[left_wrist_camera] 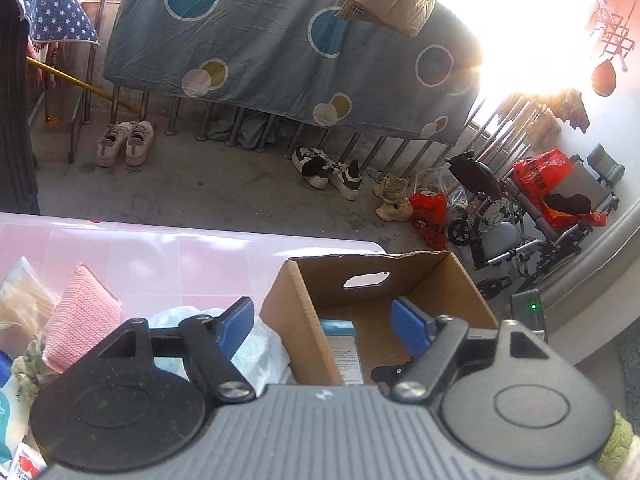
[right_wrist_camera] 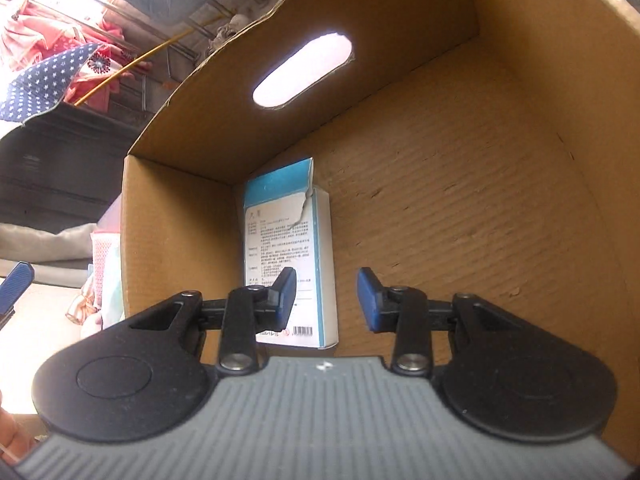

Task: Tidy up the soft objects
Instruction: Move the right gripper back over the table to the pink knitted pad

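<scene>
- Both grippers are mine: my left gripper (left_wrist_camera: 324, 326) hovers with its blue pads spread wide, straddling the near left wall of the cardboard box (left_wrist_camera: 298, 300), and nothing sits between them.
- Its left pad hangs over a crumpled white plastic bag (left_wrist_camera: 260, 350) on the pink table (left_wrist_camera: 160, 248); its right pad hangs over the inside of the box.
- My right gripper (right_wrist_camera: 326, 298) points down into the same box, jaws partly apart and gripping nothing; they touch nothing I can see.
- Just beyond my right gripper's left pad, a white and teal printed carton (right_wrist_camera: 288, 248) lies flat on the box floor, close against the left wall, its torn flap raised at the far end.
- That carton is the only thing I see inside the box; an oval handle hole (right_wrist_camera: 302, 72) pierces the far wall.
- Still on the table, left of the box, lie the soft things: a pink knitted cloth (left_wrist_camera: 82, 316), a clear packet of something beige (left_wrist_camera: 22, 300) and the plastic bag.
- Behind the table, a blue dotted sheet (left_wrist_camera: 260, 40) hangs over a railing, with white sneakers (left_wrist_camera: 124, 142) on the concrete floor.
</scene>
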A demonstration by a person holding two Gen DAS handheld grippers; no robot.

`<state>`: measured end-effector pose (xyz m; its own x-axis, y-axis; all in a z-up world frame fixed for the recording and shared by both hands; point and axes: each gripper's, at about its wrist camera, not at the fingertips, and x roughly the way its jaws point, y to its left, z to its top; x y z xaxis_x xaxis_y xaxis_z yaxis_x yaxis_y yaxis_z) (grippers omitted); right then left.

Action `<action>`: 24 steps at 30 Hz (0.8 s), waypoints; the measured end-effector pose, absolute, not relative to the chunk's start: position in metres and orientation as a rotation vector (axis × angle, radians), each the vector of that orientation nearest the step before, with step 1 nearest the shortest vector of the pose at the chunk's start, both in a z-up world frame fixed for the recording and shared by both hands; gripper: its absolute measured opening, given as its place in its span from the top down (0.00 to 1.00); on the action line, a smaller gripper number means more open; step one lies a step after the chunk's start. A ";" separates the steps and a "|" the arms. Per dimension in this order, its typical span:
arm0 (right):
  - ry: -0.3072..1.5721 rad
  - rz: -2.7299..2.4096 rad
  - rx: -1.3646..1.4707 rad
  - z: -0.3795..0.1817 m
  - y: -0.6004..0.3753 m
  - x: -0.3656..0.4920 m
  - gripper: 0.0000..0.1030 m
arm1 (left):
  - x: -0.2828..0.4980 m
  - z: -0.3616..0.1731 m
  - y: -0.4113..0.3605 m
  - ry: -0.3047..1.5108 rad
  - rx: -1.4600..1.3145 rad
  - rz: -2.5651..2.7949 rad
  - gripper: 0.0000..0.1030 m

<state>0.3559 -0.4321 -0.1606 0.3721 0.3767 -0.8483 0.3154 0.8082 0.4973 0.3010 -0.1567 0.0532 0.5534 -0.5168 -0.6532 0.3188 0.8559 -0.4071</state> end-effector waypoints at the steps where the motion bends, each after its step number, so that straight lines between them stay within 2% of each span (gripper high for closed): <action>1: 1.217 0.039 0.664 -0.161 -0.429 0.356 0.67 | 0.297 0.053 -0.149 0.852 -0.256 -0.492 0.24; 3: 1.224 0.033 0.676 -0.169 -0.429 0.357 0.67 | 0.292 0.051 -0.133 0.862 -0.259 -0.471 0.24; 5: 1.239 0.031 0.686 -0.179 -0.424 0.361 0.73 | 0.284 0.048 -0.117 0.874 -0.260 -0.451 0.24; 7: 1.228 0.056 0.673 -0.189 -0.415 0.368 0.75 | 0.276 0.045 -0.103 0.878 -0.254 -0.431 0.24; 11: 1.189 0.065 0.598 -0.181 -0.398 0.380 0.82 | 0.258 0.036 -0.077 0.880 -0.236 -0.391 0.24; 24: 1.105 0.032 0.610 -0.179 -0.381 0.390 0.81 | 0.202 0.004 -0.025 0.904 -0.211 -0.276 0.21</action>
<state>0.3900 -0.3815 -0.1794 0.4662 0.3182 -0.8255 0.2706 0.8371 0.4754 0.2015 -0.0248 0.0043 0.5869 -0.3230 -0.7425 0.1471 0.9443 -0.2946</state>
